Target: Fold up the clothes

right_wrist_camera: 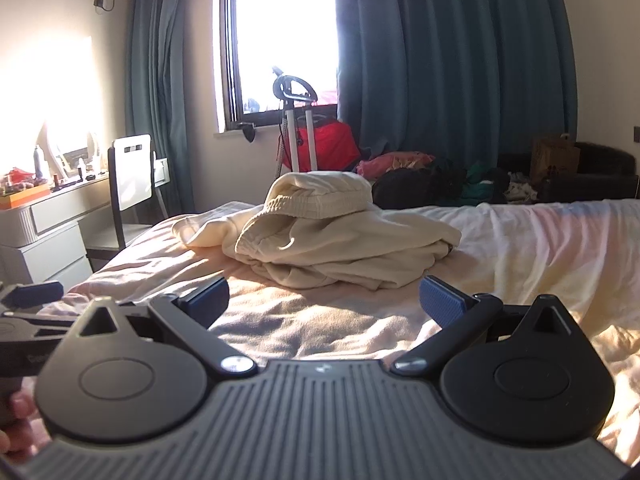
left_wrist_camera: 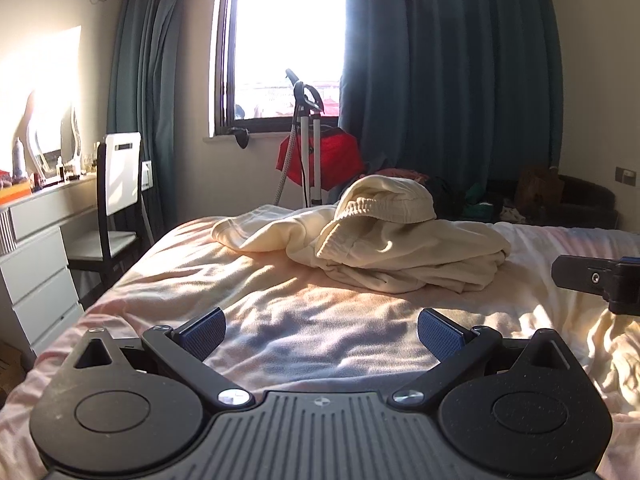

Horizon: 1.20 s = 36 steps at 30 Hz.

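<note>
At the bottom of the left wrist view the left gripper (left_wrist_camera: pixel 321 332) is held low and level over the bed (left_wrist_camera: pixel 280 320), its ribbed grey body filling the lower edge, its two black arms splayed wide so the blue, finely textured pads (left_wrist_camera: pixel 204 332) stand far apart with nothing between them but rumpled sheet. The right gripper (right_wrist_camera: pixel 324 304) sits in the same pose at the bottom of the right wrist view, spread just as wide and holding nothing; its black side and a blue edge also poke in at the right edge of the left view. At the lower left corner of the right view, fingertips of the person's hand (right_wrist_camera: pixel 16 420) wrap the other tool's handle. The sheet is soft, pale pink-white and heavily creased, with warm sunlight across it. Beyond both grippers, in the middle of each frame and well apart from the pads, lies the cream garment (left_wrist_camera: pixel 384 240), a crumpled heap of thick soft fabric with a gathered elastic waistband humped on top. Farther back stand a white-backed chair (left_wrist_camera: pixel 120 184) and a grey drawer unit (left_wrist_camera: pixel 36 280) at the left, a red bag (left_wrist_camera: pixel 332 156) under the bright window (left_wrist_camera: pixel 288 40), and heavy teal curtains (left_wrist_camera: pixel 460 80) hanging in deep folds.
</note>
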Each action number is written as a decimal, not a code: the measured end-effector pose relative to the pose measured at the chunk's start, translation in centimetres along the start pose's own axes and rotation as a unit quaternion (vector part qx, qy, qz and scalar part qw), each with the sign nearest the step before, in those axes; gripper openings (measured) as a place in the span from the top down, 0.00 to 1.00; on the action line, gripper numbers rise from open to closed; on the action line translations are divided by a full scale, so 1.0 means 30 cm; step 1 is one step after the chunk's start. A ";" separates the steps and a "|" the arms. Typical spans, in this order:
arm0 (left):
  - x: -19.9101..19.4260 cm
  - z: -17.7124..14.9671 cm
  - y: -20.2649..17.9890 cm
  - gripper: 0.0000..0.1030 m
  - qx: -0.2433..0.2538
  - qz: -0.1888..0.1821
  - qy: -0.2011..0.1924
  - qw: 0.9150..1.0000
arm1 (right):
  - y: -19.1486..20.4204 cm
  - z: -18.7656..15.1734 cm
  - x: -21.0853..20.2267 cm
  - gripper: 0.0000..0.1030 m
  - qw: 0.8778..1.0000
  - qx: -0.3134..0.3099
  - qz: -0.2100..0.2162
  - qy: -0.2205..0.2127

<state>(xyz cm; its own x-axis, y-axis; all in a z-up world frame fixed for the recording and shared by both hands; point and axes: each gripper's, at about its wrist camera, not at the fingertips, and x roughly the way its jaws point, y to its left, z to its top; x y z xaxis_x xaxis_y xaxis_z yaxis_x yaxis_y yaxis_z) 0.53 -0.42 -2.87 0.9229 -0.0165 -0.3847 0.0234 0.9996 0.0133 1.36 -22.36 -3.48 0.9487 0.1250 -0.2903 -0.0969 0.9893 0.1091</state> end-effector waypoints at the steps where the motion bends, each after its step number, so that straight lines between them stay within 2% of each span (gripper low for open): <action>1: 0.009 -0.006 -0.003 0.00 0.003 0.001 0.004 1.000 | -0.004 0.001 -0.003 0.00 1.000 0.008 0.004 0.003; 11: 0.128 -0.052 -0.037 0.00 0.020 -0.005 0.025 0.999 | -0.059 0.034 -0.050 0.00 0.999 0.050 0.000 -0.003; 15: 0.258 -0.012 -0.040 0.00 0.002 -0.013 0.046 0.999 | -0.086 0.050 -0.080 0.00 0.997 0.070 -0.010 -0.008; 17: 0.340 0.019 -0.039 0.01 -0.008 -0.028 0.049 0.998 | -0.097 0.053 -0.088 0.00 0.997 0.074 -0.016 -0.012; 19: 0.445 0.054 -0.058 0.01 0.004 -0.031 0.047 0.998 | -0.111 0.050 -0.083 0.00 0.997 0.077 -0.020 -0.013; 22: 0.627 0.115 -0.104 0.02 0.040 -0.016 0.046 0.998 | -0.155 0.039 -0.051 0.00 0.995 0.088 -0.034 -0.011; 24: 0.728 0.155 -0.127 0.02 0.057 -0.014 0.021 0.998 | -0.193 0.025 -0.014 0.00 0.994 0.097 -0.038 -0.006; 28: 0.938 0.236 -0.164 0.02 0.061 0.002 -0.007 0.998 | -0.282 -0.025 0.083 0.00 0.990 0.135 -0.035 0.013; 30: 1.054 0.256 -0.201 0.03 0.096 0.034 -0.006 0.995 | -0.319 -0.057 0.146 0.00 0.987 0.151 -0.039 0.032; 34: 1.130 0.310 -0.209 0.03 0.093 0.045 -0.024 0.994 | -0.383 -0.126 0.264 0.00 0.978 0.197 -0.032 0.065; 36: 1.162 0.337 -0.209 0.08 0.087 0.047 -0.035 0.994 | -0.395 -0.160 0.312 0.00 0.977 0.200 -0.030 0.073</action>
<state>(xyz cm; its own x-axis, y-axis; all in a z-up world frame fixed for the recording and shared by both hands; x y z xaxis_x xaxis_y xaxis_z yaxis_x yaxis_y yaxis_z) 36.43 -7.49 -7.02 0.9483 0.0695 -0.3095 -0.0035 0.9779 0.2088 9.96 -32.57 -12.04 0.8934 0.1052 -0.4368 0.1114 0.8899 0.4423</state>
